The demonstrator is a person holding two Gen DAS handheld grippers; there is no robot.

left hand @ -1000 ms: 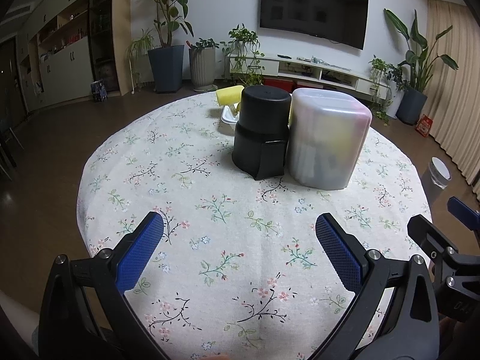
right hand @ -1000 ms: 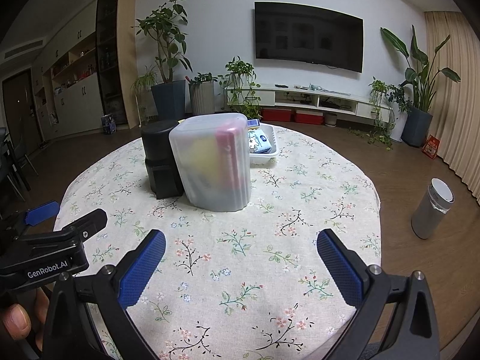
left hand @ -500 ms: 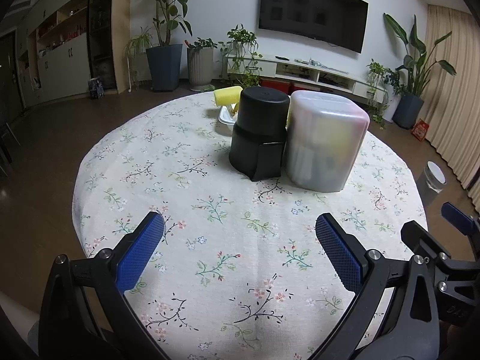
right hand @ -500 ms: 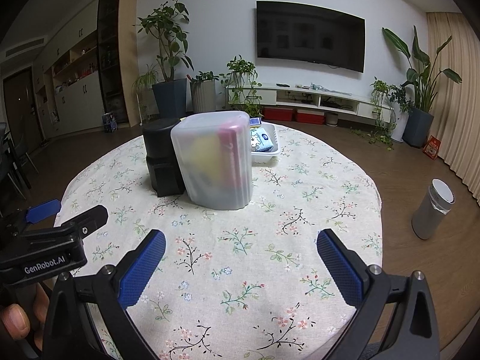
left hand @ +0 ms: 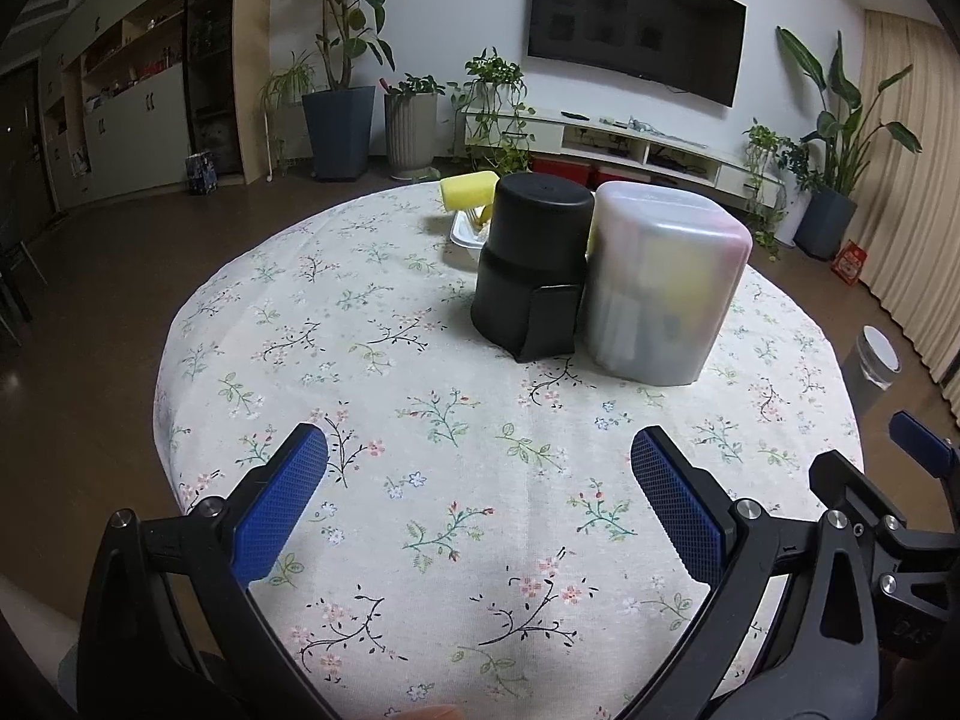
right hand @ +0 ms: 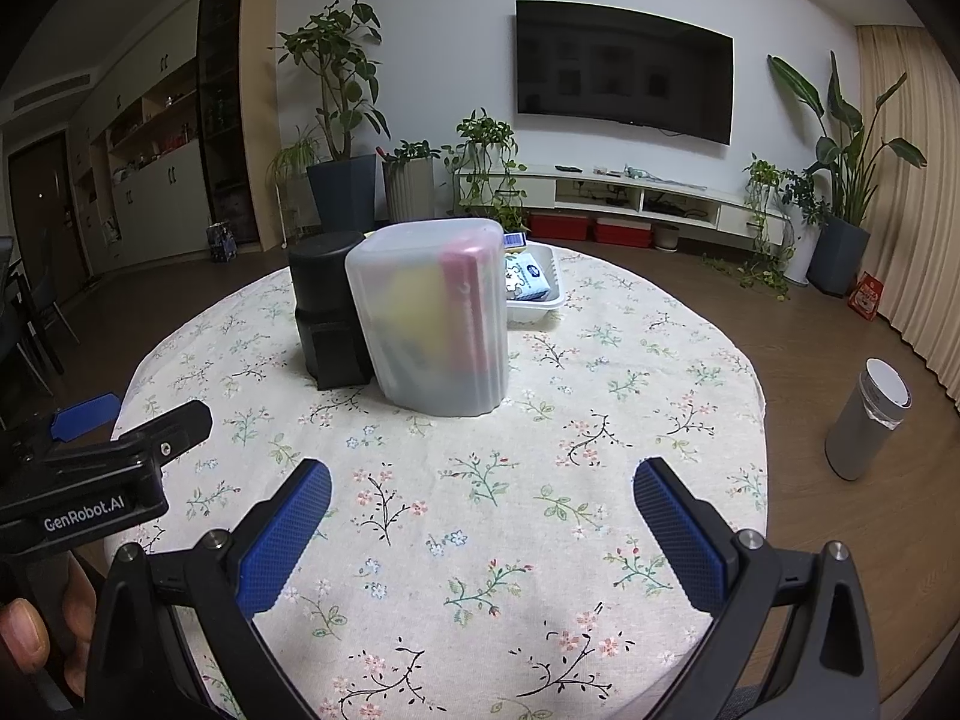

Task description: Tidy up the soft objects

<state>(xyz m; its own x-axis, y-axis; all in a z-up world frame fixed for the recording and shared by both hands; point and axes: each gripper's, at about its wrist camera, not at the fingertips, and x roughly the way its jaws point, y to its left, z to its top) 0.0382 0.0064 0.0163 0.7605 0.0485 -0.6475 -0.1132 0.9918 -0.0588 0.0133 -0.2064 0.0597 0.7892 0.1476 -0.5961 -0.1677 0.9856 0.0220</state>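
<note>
Yellow foam sponge (left hand: 468,191) sits way at the back, by the white plastic tray (right hand: 534,294). Left gripper (left hand: 479,498) and right gripper (right hand: 482,519), both spread wide and empty, hover over the near floral tablecloth (left hand: 432,438), probably lining up; black cylindrical container (left hand: 534,264) and frosted translucent plastic bin (right hand: 435,315) touch mid-table.

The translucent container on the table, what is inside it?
Through the translucent container show blurred yellow, pink and dark shapes. Its cloudy wall hides what they are.
</note>
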